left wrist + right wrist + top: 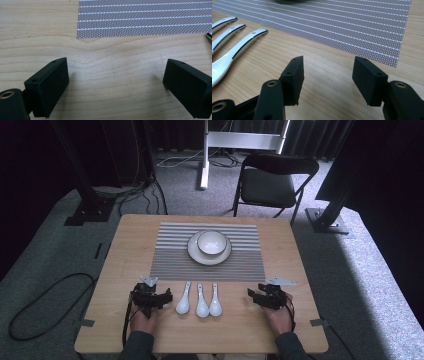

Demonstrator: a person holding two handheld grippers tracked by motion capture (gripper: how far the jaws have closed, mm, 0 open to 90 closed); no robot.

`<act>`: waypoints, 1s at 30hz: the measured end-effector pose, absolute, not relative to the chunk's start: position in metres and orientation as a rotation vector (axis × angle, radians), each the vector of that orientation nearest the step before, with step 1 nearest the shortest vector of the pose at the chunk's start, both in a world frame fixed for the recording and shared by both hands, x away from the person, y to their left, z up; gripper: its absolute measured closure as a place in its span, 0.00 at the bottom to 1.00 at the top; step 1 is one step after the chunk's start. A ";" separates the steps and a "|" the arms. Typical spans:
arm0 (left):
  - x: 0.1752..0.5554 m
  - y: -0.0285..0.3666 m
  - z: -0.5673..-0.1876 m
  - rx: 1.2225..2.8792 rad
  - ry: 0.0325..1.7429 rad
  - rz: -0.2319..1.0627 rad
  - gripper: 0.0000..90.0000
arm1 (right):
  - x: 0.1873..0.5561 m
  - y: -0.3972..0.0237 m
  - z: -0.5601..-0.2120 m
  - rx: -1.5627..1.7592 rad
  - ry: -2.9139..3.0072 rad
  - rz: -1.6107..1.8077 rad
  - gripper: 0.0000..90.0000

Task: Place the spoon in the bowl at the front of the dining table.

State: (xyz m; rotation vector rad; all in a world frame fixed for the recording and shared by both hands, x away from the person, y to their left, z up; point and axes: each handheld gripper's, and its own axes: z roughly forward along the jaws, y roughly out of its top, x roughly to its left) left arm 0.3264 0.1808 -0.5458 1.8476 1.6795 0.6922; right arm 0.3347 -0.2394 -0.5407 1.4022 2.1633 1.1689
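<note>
Three white spoons (201, 301) are laid side by side on the table (110, 270), just below the near edge of the striped mat (170, 255), bowls toward the person and handles toward the mat. A bowl (212, 242) is set in a plate (193, 251) at the middle of the mat. The left gripper (167, 295) is rested on the table just left of the spoons, jaws spread wide with bare wood between them; nothing is grasped. The right gripper (251, 294) is rested to the right of the spoons, a little apart from them, jaws likewise released and empty. In the right gripper view the spoon handles are seen left of the jaws, none touched.
</note>
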 end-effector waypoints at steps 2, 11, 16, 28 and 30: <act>0.326 0.181 -0.546 1.848 1.679 0.692 0.08 | 0.335 -0.239 -0.541 1.395 2.165 1.170 0.47; 0.326 0.181 -0.546 1.848 1.679 0.692 0.08 | 0.334 -0.238 -0.539 1.384 2.161 1.176 0.47; 0.326 0.181 -0.546 1.848 1.679 0.692 0.08 | 0.334 -0.237 -0.538 1.374 2.159 1.182 0.47; 0.326 0.181 -0.546 1.848 1.679 0.691 0.08 | 0.327 -0.228 -0.531 1.301 2.195 1.203 0.47; 0.326 0.181 -0.546 1.848 1.679 0.692 0.08 | 0.326 -0.226 -0.530 1.289 2.201 1.206 0.47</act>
